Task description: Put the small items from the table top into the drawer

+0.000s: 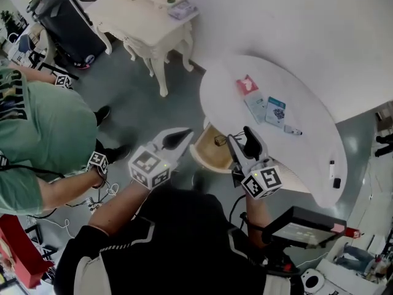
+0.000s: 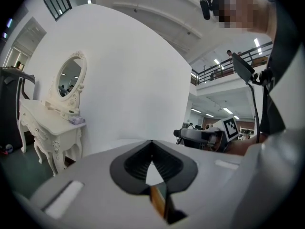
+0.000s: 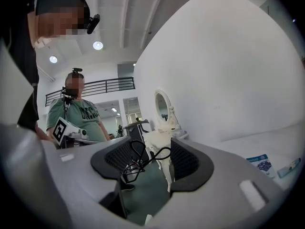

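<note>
The right gripper (image 3: 151,145) has its jaws partly apart and pinches a black binder clip (image 3: 138,162) between the pads. The clip stands across the gap. One wire loop leans on the left pad and the other reaches to the right pad. Its dark body sits lower, nearer to the camera and toward the left pad, so its long axis runs slanted from low left to upper right. The loops point out toward the fingertips.

From the head view this gripper hangs over the right part of the open drawer (image 1: 201,155), close to the rounded edge of the white table (image 1: 307,72). A small dark thing (image 1: 220,141) shows in the drawer just beside the fingertips. I cannot tell what it is.

The left gripper (image 2: 151,144) has its jaws pressed together at the tips, with nothing between them. It is at the left rim of the drawer, over the grey floor (image 1: 178,103).

The drawer stands pulled out from under the table edge toward the person, its wooden bottom mostly bare. On the table top remain a red packet (image 1: 247,85), a pale blue packet (image 1: 255,107), a blue box (image 1: 276,111) and a small tube (image 1: 293,130). They lie near each other, well back from the drawer side. Two little black things (image 1: 336,182) lie near the far right edge.

At the left stands a person in a green shirt (image 1: 37,128), and further back is a cream dressing table (image 1: 150,23), with open floor between it and the drawer.
</note>
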Demonstrator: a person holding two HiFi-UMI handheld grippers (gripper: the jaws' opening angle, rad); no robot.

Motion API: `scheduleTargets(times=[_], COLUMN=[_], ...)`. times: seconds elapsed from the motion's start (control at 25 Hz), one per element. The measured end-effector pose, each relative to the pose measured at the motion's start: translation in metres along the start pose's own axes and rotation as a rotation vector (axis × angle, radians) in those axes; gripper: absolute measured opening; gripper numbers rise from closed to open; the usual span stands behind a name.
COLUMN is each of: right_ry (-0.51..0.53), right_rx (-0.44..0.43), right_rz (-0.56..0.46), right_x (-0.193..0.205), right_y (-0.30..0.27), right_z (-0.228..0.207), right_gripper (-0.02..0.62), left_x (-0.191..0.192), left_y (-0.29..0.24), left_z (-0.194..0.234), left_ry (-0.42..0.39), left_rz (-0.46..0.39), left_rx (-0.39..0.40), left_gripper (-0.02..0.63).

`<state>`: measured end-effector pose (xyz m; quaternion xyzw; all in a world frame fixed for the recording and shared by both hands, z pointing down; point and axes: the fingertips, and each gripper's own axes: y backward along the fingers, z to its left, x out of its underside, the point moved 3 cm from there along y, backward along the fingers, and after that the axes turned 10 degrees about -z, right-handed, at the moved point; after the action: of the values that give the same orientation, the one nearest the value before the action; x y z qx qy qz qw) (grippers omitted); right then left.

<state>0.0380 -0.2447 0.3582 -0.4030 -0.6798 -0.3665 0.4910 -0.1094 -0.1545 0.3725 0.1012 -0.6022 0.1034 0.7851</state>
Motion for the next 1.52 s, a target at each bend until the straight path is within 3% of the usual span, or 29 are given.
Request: scheduleTargets(times=[0.2, 0.4, 0.76, 1.16, 1.36, 1.52], right_ry=[-0.037, -0.037, -0.052, 0.067, 0.064, 0.052], right_rx=[-0.019, -0.056, -0.086, -0.136, -0.132, -0.120], right_rz=[0.063, 0.113, 0.223, 0.365, 0.429, 0.478], right_x=[0.031, 0.060, 0.118, 0.179, 0.211, 0.234], right_y=[0.000, -0.008, 0.004, 0.010, 0.014, 0.016], right_z=[-0.015, -0.028, -0.042, -0.048, -0.050, -0.052], right_gripper=[0.258, 0.258, 0.258, 0.258, 0.258, 0.256], left_x=[0.028, 0.061, 0.115, 0.169, 0.184, 0.195], left_y=[-0.006, -0.015, -0.019, -0.018, -0.022, -0.022], left_z=[-0.002, 0.016, 0.021, 0.033, 0.033, 0.044], left_ry=[0.038, 0.060, 0.138, 0.180, 0.184, 0.201], left_rz=[0.002, 0.039, 0.116, 0.211, 0.244, 0.257], left_rx=[0.004, -0.054, -0.089, -0.118, -0.065, -0.095], left_gripper=[0.000, 0.000, 0.000, 0.000, 0.000, 0.000])
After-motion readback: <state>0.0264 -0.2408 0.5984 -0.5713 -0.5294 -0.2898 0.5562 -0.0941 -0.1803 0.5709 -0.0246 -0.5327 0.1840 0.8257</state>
